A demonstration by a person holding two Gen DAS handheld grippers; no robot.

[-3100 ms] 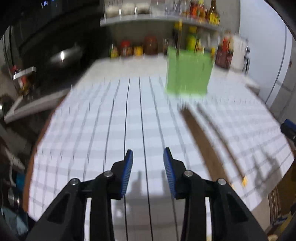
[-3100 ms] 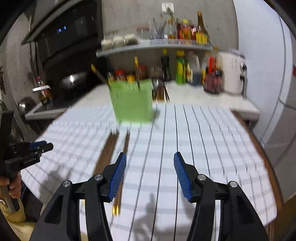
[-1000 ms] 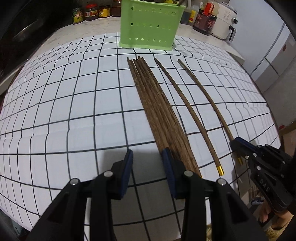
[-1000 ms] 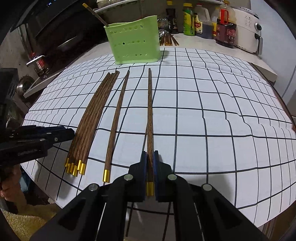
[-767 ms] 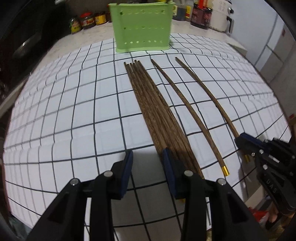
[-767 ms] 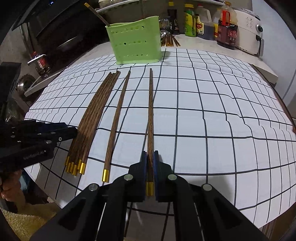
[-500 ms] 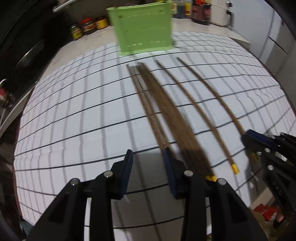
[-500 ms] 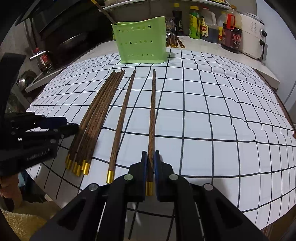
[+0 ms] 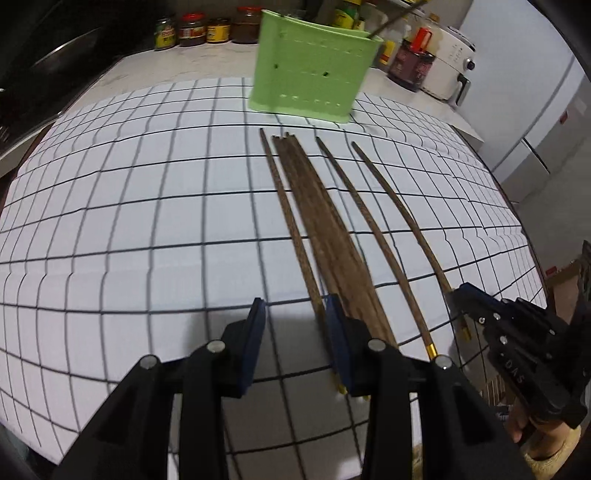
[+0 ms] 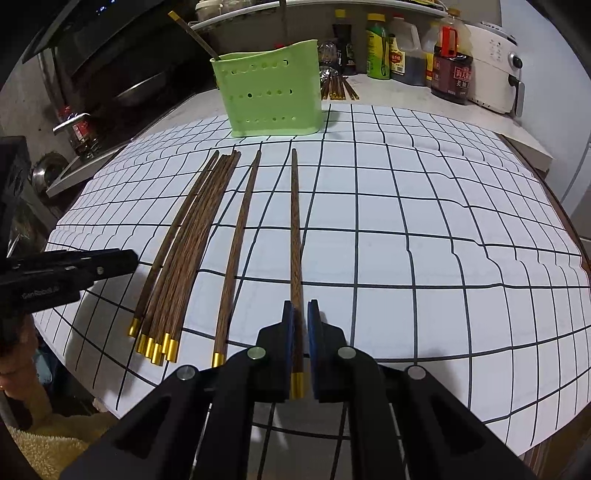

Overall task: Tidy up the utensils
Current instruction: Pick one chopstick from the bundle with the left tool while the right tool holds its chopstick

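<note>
Several dark wooden chopsticks with gold ends lie on the white grid mat. My right gripper is shut on the rightmost chopstick near its gold end, low over the mat. A single chopstick lies to its left, then a bundle. My left gripper is open, with the leftmost chopstick of the bundle between its fingers. The green utensil holder stands at the far end and shows in the left wrist view; it holds a chopstick.
Jars, sauce bottles and a white appliance line the counter behind the mat. More chopsticks lie behind the holder. A stove with a pan is at the left. The mat's near edge overhangs the table.
My left gripper swung left, then settled over the bundle's left edge; one chopstick now lies apart from the bundle. My right gripper stayed shut on its chopstick, barely moving.
</note>
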